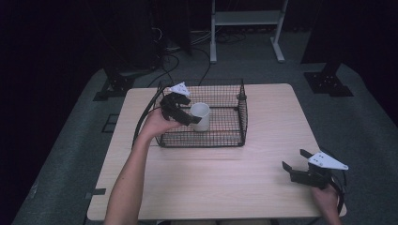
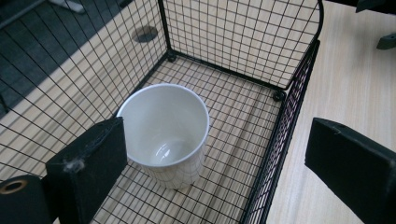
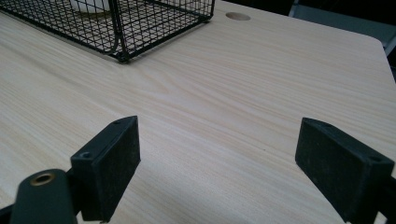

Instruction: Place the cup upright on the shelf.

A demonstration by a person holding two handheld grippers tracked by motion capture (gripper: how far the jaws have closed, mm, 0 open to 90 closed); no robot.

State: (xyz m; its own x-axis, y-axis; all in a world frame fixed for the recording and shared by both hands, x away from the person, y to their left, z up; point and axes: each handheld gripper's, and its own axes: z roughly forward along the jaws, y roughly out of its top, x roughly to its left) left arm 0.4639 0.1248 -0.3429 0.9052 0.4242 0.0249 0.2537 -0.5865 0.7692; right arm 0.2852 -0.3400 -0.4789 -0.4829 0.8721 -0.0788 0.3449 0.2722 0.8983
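The left claw (image 1: 187, 112) hangs spread over the wire basket (image 1: 225, 138), gripping nothing, beside the upright white cup (image 1: 201, 116) (empty inside). The right claw (image 1: 294, 164) gapes near the bench's (image 1: 225, 187) right front corner.

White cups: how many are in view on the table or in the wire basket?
1. The white round cup stands upright and empty on the floor of the black wire basket, toward its left side in the high view, beside the left gripper. Nothing large enough to hide another.

One white cup (image 1: 201, 116), one black wire basket (image 1: 233, 137), two grippers, all on one table (image 1: 225, 187)
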